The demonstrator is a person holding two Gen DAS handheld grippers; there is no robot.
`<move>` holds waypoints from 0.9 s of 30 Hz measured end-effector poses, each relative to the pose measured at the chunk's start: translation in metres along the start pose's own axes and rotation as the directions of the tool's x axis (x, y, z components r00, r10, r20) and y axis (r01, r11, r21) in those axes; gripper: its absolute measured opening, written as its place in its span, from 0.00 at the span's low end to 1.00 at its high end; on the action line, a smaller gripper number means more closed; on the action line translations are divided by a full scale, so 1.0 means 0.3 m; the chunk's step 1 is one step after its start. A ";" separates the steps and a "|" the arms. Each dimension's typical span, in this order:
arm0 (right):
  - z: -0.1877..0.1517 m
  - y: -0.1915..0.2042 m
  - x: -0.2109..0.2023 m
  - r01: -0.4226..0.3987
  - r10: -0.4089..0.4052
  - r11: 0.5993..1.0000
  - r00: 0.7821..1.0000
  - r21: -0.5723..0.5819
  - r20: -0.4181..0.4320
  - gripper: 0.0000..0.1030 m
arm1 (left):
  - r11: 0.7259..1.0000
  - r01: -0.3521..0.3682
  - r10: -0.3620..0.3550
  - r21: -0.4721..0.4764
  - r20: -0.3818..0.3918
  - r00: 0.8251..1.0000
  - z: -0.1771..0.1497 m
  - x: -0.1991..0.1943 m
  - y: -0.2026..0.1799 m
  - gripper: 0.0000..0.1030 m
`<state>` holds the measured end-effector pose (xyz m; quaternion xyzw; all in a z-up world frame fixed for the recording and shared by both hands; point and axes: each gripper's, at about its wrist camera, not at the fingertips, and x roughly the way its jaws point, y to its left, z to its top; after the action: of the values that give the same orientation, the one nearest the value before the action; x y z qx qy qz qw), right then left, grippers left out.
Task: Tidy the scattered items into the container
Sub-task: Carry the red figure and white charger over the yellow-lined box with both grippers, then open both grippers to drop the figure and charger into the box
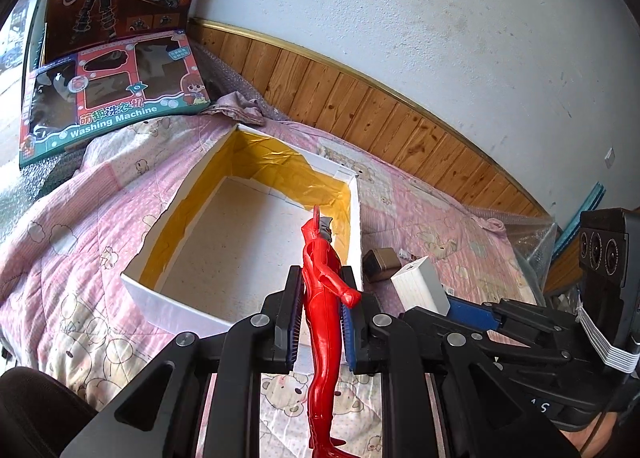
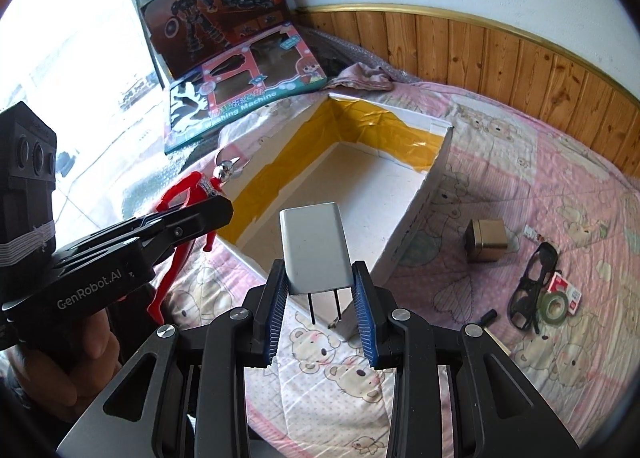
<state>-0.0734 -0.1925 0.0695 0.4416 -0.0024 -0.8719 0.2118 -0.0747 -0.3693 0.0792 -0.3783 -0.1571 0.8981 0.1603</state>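
A white box [image 1: 168,300] [image 2: 416,202] lined with yellow tape lies open on the pink quilt; its inside holds nothing that I can see. My left gripper [image 1: 320,278] [image 2: 224,206] is shut on a red toy figure [image 1: 322,298] [image 2: 180,194], held upright over the box's near wall. My right gripper [image 2: 319,274] [image 1: 452,304] is shut on a white plug charger [image 2: 314,246] [image 1: 420,284], prongs toward me, just before the box's near corner.
On the quilt right of the box lie a small tan box [image 2: 486,244] [image 1: 380,264], black glasses [image 2: 532,286], a green tape roll [image 2: 554,308], a red-white packet [image 2: 566,292] and a small black piece [image 2: 489,315]. Toy cartons [image 1: 116,58] lean at the back left. Wood panelling [image 1: 360,98] bounds the bed.
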 end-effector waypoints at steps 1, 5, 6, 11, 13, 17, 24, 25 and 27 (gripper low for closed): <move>0.011 0.000 0.011 0.000 0.000 1.000 1.000 -0.001 -0.002 0.33 | 1.000 -0.001 0.001 0.000 0.000 1.000 0.012 0.007 0.005 0.18; 0.057 -0.013 0.059 0.003 -0.003 1.000 1.000 0.001 -0.015 0.33 | 1.000 -0.005 0.005 0.002 -0.003 1.000 0.065 0.038 0.018 0.18; 0.069 -0.019 0.071 0.003 -0.003 1.000 1.000 0.004 -0.018 0.33 | 1.000 -0.005 0.005 0.002 -0.004 1.000 0.078 0.047 0.022 0.18; 0.131 -0.042 0.135 0.013 -0.013 1.000 0.999 0.001 -0.030 0.33 | 1.000 -0.013 0.013 -0.001 -0.019 1.000 0.143 0.107 0.047 0.18; 0.157 -0.052 0.162 0.019 -0.019 1.000 0.999 0.001 -0.034 0.33 | 1.000 -0.020 0.020 0.001 -0.029 0.999 0.166 0.139 0.057 0.18; 0.208 -0.085 0.226 0.019 -0.018 1.000 0.998 0.016 -0.052 0.33 | 0.999 -0.036 0.037 0.013 -0.063 0.997 0.210 0.219 0.076 0.18; 0.284 -0.163 0.342 0.018 -0.013 0.998 0.996 0.056 -0.087 0.33 | 0.998 -0.065 0.065 0.003 -0.134 0.989 0.265 0.373 0.110 0.18; 0.293 -0.173 0.359 0.019 -0.014 0.998 0.996 0.057 -0.093 0.33 | 0.997 -0.071 0.071 0.001 -0.141 0.987 0.272 0.395 0.115 0.18; 0.307 -0.195 0.396 0.019 -0.012 0.998 0.994 0.062 -0.105 0.33 | 0.996 -0.088 0.085 -0.007 -0.158 0.984 0.286 0.437 0.128 0.18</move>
<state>-0.2278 -0.2004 0.0232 0.4932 -0.0155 -0.8486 0.1907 -0.2307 -0.3645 0.0383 -0.4557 -0.1335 0.8703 0.1305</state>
